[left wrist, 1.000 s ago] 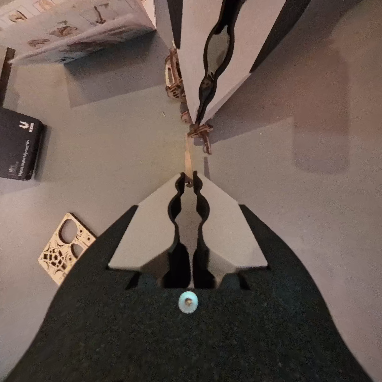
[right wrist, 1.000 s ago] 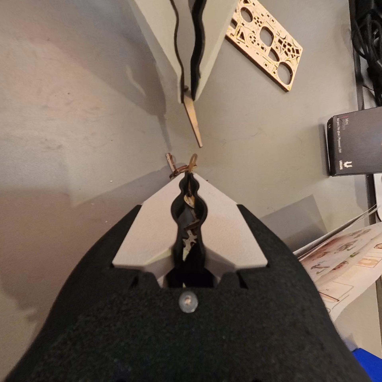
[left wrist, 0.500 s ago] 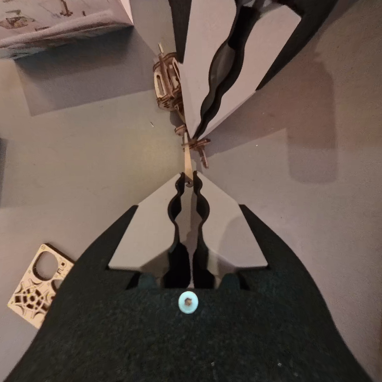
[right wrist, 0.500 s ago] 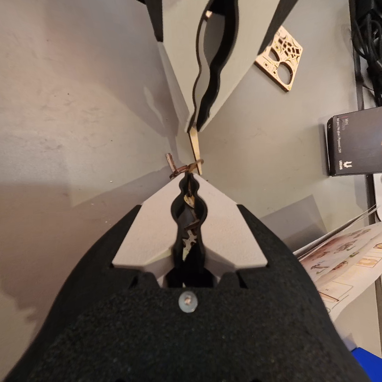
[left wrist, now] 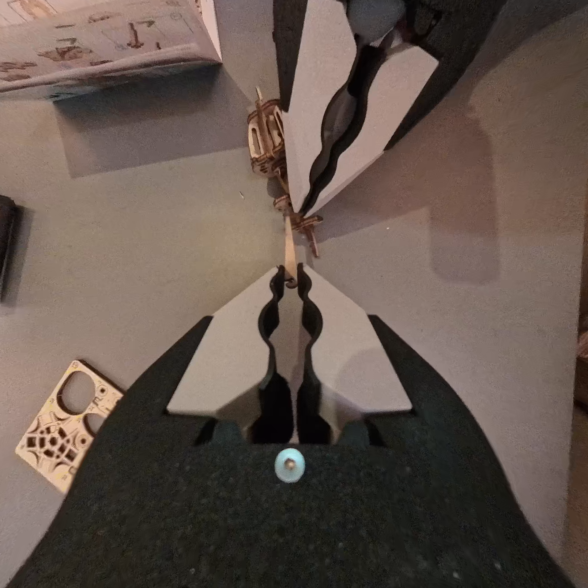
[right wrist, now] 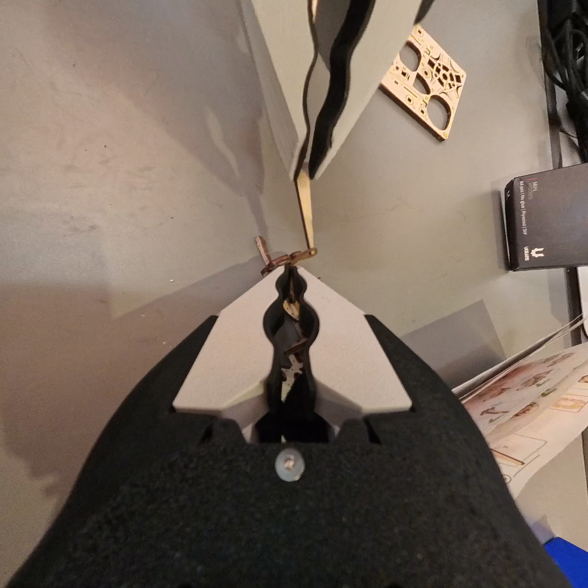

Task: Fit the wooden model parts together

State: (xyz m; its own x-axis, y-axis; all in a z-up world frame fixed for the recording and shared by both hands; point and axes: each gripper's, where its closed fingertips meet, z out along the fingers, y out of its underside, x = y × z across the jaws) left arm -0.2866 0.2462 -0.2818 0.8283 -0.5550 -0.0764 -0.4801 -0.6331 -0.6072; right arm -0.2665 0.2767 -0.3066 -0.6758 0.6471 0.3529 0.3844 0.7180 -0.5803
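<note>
1. Left gripper (left wrist: 290,273) pinches a thin wooden strip (left wrist: 289,245) at its tips.
2. Right gripper (right wrist: 291,270) clamps the wooden model (left wrist: 265,140).
3. Strip's far end touches the model's small linkage (right wrist: 297,254), above the grey surface (left wrist: 143,254).
4. Punched wooden sheet (left wrist: 63,423) lies well apart from the model.

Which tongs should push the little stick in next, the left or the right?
Probably the left tongs. They pinch the thin wooden strip, whose tip already meets the wooden model clamped in the right tongs, which only need to hold steady.
</note>
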